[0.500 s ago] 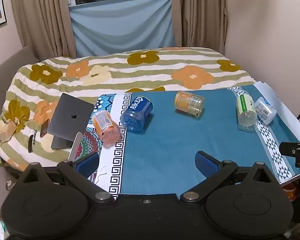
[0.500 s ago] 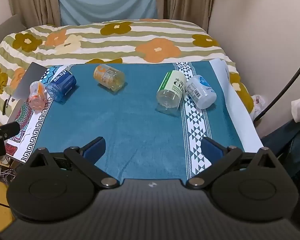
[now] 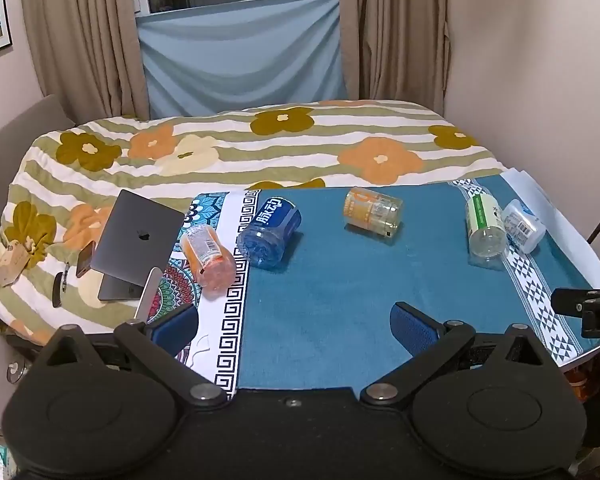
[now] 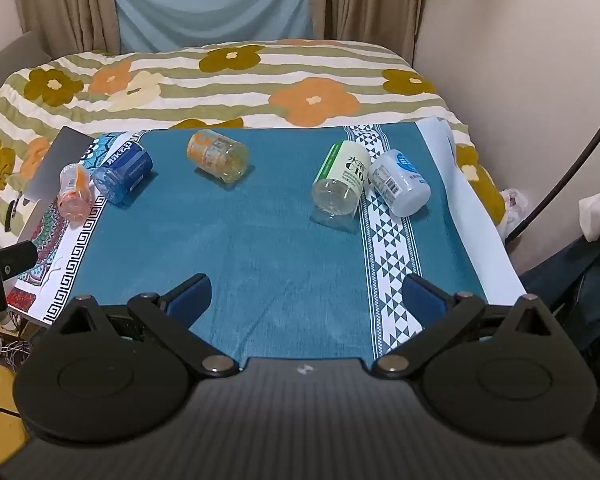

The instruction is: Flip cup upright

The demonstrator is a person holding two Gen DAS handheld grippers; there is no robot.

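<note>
I hold both tools above the near edge of the teal cloth-covered table (image 4: 260,240), and neither touches anything. My left gripper (image 3: 294,322) has its blue-padded fingers spread wide apart with nothing between them; my right gripper (image 4: 306,294) is spread just as wide, also holding nothing. Five cut-bottle cups lie on their sides across the far half of the cloth. From my left: an orange-tinted clear plastic cup (image 3: 208,254) on the patterned border, a blue plastic cup with white lettering (image 3: 270,228) just beside it, a clear cup with an orange label (image 3: 373,214) alone in the middle, then a clear cup with a green-and-white label (image 4: 342,178) touching a white cup with a barcode label (image 4: 400,182). A grey closed laptop (image 3: 138,236) rests on the flowered bedspread (image 3: 380,148) beyond the table's left corner.
</note>
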